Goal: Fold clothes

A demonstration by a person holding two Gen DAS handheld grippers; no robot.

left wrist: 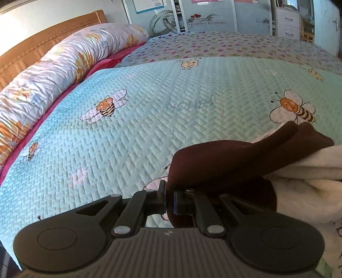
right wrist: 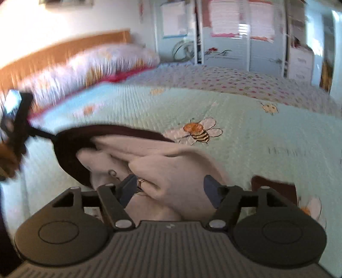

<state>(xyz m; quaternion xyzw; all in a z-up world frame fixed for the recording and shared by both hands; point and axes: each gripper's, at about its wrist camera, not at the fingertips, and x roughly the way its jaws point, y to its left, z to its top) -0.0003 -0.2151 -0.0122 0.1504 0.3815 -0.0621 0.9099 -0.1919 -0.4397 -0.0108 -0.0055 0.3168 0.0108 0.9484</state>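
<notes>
A dark brown garment (left wrist: 230,162) with a cream lining (left wrist: 310,171) lies bunched on the bee-print bedspread (left wrist: 149,119). In the left wrist view my left gripper (left wrist: 170,200) is shut on a brown edge of it, and the cloth trails off to the right. In the right wrist view the same garment (right wrist: 70,147) shows its cream inside (right wrist: 171,162) in a heap. My right gripper (right wrist: 170,190) is open, its blue pads (right wrist: 128,188) standing wide on either side of a cream fold without pressing on it. The left gripper (right wrist: 17,119) appears blurred at the far left, pulling the brown edge.
A long floral quilt roll (left wrist: 64,70) and a wooden headboard (left wrist: 42,40) run along the left of the bed. A heart-print sheet (left wrist: 224,45) covers the far part. Wardrobe doors (left wrist: 205,17) stand beyond. Another brown piece (right wrist: 273,188) lies right of my right gripper.
</notes>
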